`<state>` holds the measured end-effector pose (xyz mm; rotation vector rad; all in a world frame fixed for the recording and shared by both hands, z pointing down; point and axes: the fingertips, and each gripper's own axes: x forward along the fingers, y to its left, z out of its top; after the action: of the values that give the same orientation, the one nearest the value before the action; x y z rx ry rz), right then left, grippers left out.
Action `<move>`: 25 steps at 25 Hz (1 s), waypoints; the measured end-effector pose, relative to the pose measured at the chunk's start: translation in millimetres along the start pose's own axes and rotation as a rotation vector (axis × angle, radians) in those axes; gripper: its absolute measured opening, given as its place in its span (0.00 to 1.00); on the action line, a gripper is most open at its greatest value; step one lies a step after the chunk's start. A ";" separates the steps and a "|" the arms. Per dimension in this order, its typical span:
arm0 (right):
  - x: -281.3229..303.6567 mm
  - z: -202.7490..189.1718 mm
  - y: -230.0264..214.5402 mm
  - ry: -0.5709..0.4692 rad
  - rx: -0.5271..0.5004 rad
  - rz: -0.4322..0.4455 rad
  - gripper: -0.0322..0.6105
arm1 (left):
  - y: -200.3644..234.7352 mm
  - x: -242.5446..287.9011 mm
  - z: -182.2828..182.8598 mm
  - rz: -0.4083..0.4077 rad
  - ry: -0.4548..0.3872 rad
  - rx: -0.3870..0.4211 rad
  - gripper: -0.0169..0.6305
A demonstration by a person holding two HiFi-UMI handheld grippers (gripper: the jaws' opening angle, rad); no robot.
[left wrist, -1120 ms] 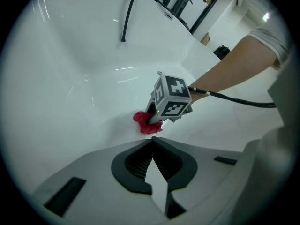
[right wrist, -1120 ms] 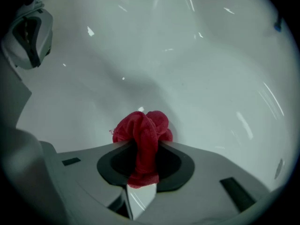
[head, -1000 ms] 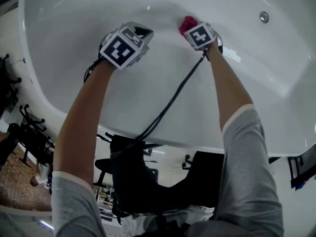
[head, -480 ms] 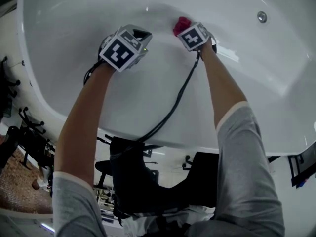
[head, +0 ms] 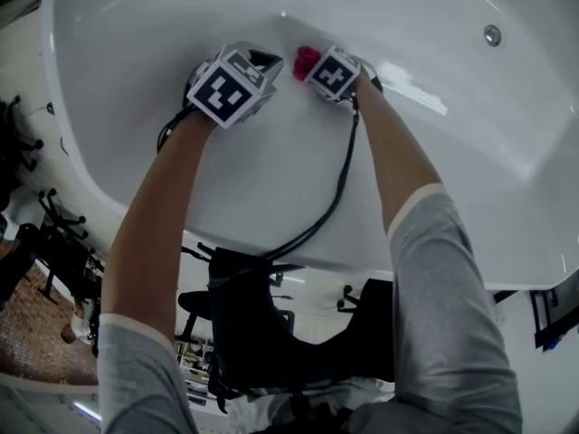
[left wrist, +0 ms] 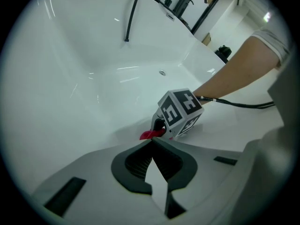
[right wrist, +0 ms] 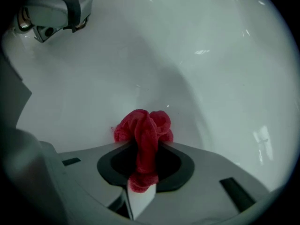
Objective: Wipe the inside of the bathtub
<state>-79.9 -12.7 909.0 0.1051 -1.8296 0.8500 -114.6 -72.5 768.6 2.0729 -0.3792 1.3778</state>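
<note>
White bathtub — right gripper holds red cloth inside.

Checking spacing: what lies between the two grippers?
A red cloth, held in the right gripper, sits between it and the left gripper; the head view shows it.

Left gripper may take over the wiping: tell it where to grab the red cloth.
Take the red cloth by the loose bunch bulging past the right gripper's tips; its tail is pinched between those shut jaws. Come from the left, where the bunch faces the left gripper.
</note>
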 end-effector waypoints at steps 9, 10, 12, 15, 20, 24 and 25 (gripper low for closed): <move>-36.7 26.9 40.2 -0.053 -0.037 0.150 0.19 | -14.3 -25.6 15.8 0.015 -0.031 0.023 0.03; -43.6 26.7 43.4 -0.044 -0.035 0.153 0.19 | -20.5 -31.8 20.1 0.007 -0.045 0.022 0.03; -59.0 19.8 47.1 -0.007 -0.018 0.153 0.19 | -31.5 -45.6 28.4 0.001 -0.067 0.013 0.03; -86.6 11.3 66.1 0.007 0.009 0.181 0.19 | -46.9 -66.1 34.2 0.024 -0.086 -0.009 0.03; -127.8 14.9 108.3 0.000 -0.013 0.250 0.19 | -64.7 -98.5 39.5 0.074 -0.123 -0.061 0.03; -171.0 10.3 134.5 -0.035 0.003 0.245 0.19 | -84.1 -134.6 60.7 0.098 -0.204 -0.078 0.03; -181.2 7.5 146.5 -0.046 0.009 0.247 0.19 | -92.0 -146.8 61.6 0.106 -0.219 -0.086 0.03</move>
<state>-73.1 35.2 681.0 -0.0993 -1.9076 1.0347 -80.9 -54.3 588.8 2.1643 -0.6369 1.1742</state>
